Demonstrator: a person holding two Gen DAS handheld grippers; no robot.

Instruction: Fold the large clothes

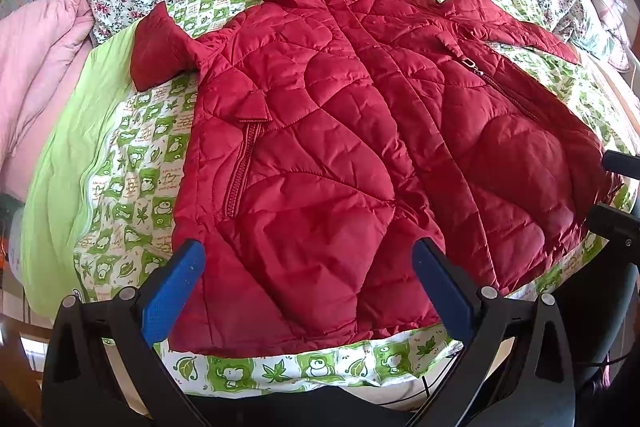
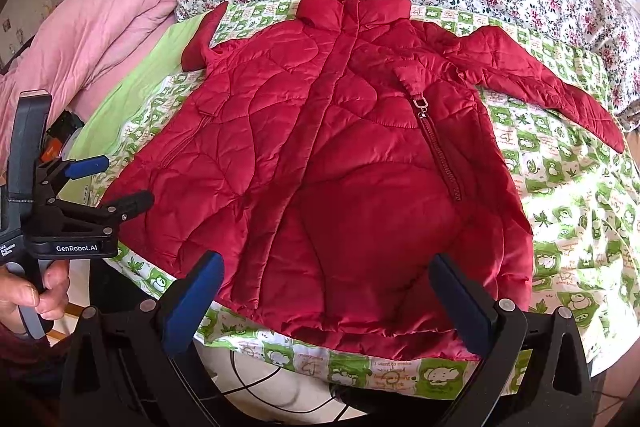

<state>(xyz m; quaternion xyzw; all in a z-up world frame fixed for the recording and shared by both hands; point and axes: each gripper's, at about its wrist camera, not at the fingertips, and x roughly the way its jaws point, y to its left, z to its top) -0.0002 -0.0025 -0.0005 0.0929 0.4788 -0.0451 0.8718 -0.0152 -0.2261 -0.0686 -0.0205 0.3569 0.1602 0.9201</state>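
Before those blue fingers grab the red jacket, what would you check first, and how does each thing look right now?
1. Red jacket lying front up and spread on the green patterned sheet: ok.
2. Both sleeves laid out straight: not ok; the short-looking sleeve near the pink quilt is bunched, while the long sleeve lies extended.
3. Left gripper open above the hem: ok.
4. Right gripper open above the hem: ok.
5. Fingers not yet touching fabric: cannot tell from these views.
6. Front closure fastened all the way down: cannot tell.
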